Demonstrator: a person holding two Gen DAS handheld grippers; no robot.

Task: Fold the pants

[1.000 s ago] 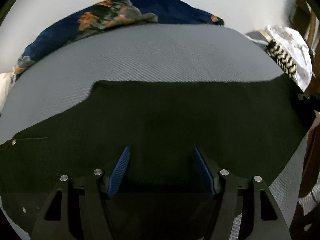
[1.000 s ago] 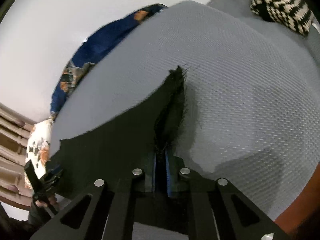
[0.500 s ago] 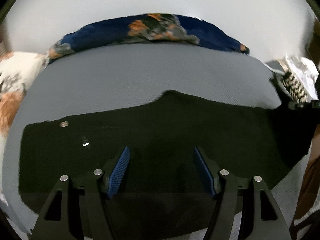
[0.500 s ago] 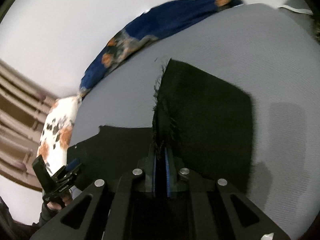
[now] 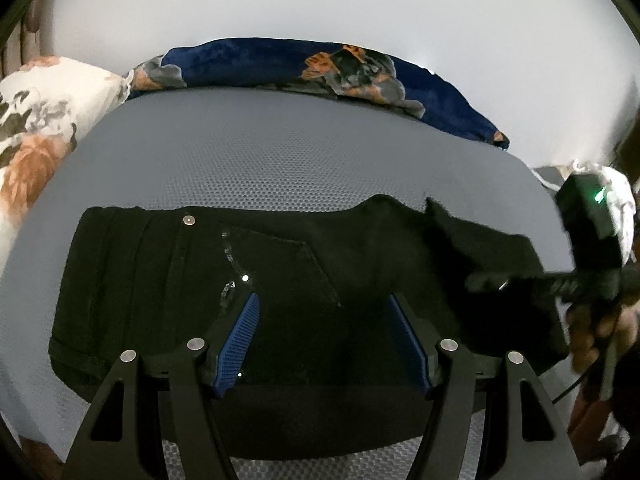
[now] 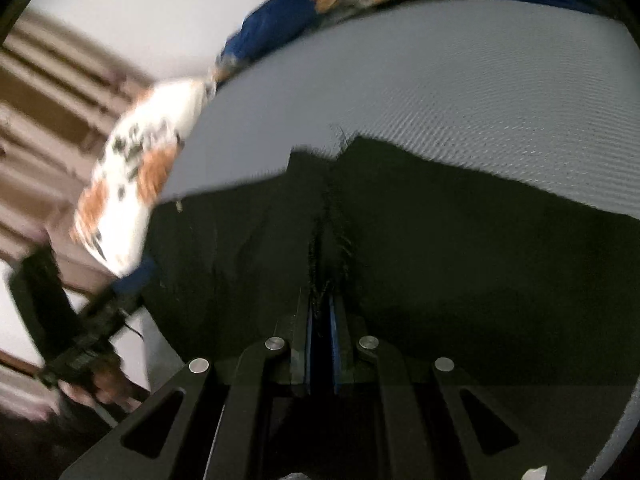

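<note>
Black pants (image 5: 280, 280) lie flat on a grey mesh surface (image 5: 280, 160), waistband with a metal button to the left. My left gripper (image 5: 322, 336) is open and empty, its blue pads just above the pants' near edge. My right gripper (image 6: 320, 320) is shut on the frayed hem of the pants (image 6: 324, 232) and holds the leg end lifted over the rest of the pants. In the left wrist view the right gripper (image 5: 492, 280) shows at the right with that raised leg end.
A navy floral cushion (image 5: 320, 68) lies along the far edge against a white wall. A white and orange floral pillow (image 5: 36, 120) is at the left. A white cloth bundle (image 5: 616, 200) sits at the far right.
My right gripper has carried the leg end leftward over the pants toward the waistband. My left gripper has pulled back and turned, so the waistband and pocket now show.
</note>
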